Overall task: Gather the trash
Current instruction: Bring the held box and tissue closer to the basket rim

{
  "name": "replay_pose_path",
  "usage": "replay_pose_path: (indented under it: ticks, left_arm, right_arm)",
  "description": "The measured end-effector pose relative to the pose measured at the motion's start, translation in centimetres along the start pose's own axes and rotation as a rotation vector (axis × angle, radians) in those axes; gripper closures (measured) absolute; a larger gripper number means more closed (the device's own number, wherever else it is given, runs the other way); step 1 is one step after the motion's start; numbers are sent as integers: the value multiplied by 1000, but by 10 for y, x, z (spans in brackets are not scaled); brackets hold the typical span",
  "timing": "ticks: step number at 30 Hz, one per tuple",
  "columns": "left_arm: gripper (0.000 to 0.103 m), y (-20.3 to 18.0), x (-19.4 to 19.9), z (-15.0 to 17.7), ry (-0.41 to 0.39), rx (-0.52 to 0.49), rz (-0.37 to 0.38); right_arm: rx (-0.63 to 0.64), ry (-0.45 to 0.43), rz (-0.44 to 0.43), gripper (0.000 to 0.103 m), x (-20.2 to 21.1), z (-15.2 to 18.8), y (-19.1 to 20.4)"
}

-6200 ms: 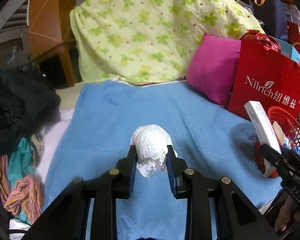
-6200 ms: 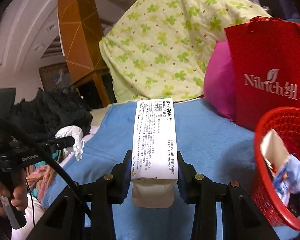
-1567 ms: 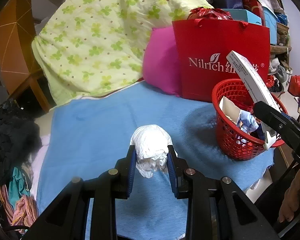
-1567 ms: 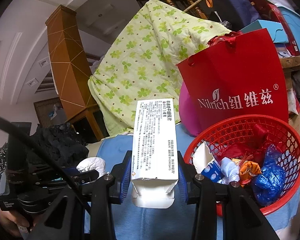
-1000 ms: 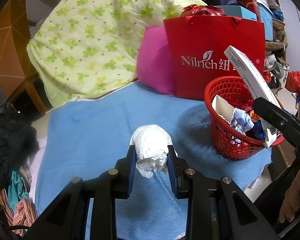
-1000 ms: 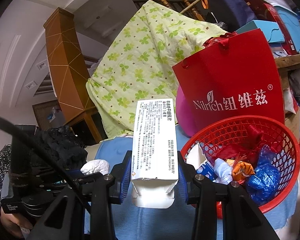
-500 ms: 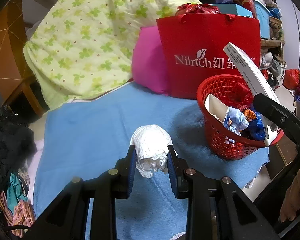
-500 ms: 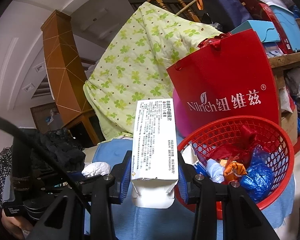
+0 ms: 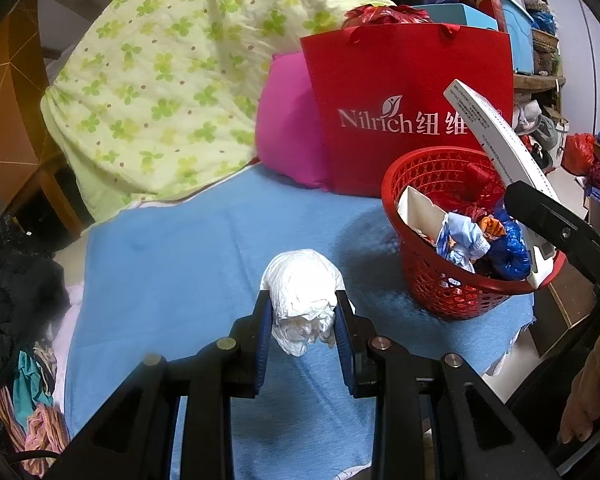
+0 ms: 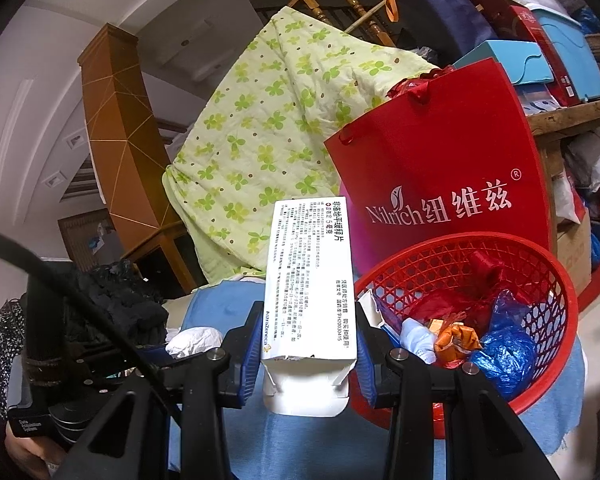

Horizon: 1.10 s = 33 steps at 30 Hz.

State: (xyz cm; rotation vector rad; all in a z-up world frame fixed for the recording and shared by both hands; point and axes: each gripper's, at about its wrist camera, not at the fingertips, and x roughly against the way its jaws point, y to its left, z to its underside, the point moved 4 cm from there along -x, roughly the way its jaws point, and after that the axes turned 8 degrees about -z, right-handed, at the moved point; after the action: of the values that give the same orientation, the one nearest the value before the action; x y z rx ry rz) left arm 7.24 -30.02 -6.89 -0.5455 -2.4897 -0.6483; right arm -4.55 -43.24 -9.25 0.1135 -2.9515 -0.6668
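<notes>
**A:** What does your left wrist view show?

**B:** My left gripper (image 9: 303,338) has its fingers clamped on a crumpled white wad (image 9: 303,300), which pokes forward past the tips. The red basket (image 9: 436,280) sits ahead and to the right of those fingers, on the blue cloth (image 9: 188,260).

**A:** And the right wrist view?

**B:** My right gripper (image 10: 307,350) has its fingers pressed against both sides of a white medicine box (image 10: 310,280). The box's long axis runs forward along the fingers. The basket's rim (image 10: 572,304) lies just right of the fingertips, so I judge this hand nearer and likely to drop first, swinging right over the opening.
</notes>
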Motion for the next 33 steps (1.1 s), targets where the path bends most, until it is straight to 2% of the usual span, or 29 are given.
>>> replay_pose_path:
  ticks: [33]
  left_arm:
    - [72, -16, 5, -5, -16, -32, 17]
  right_arm:
    - [-25, -22, 9, 61, 15, -2, -13]
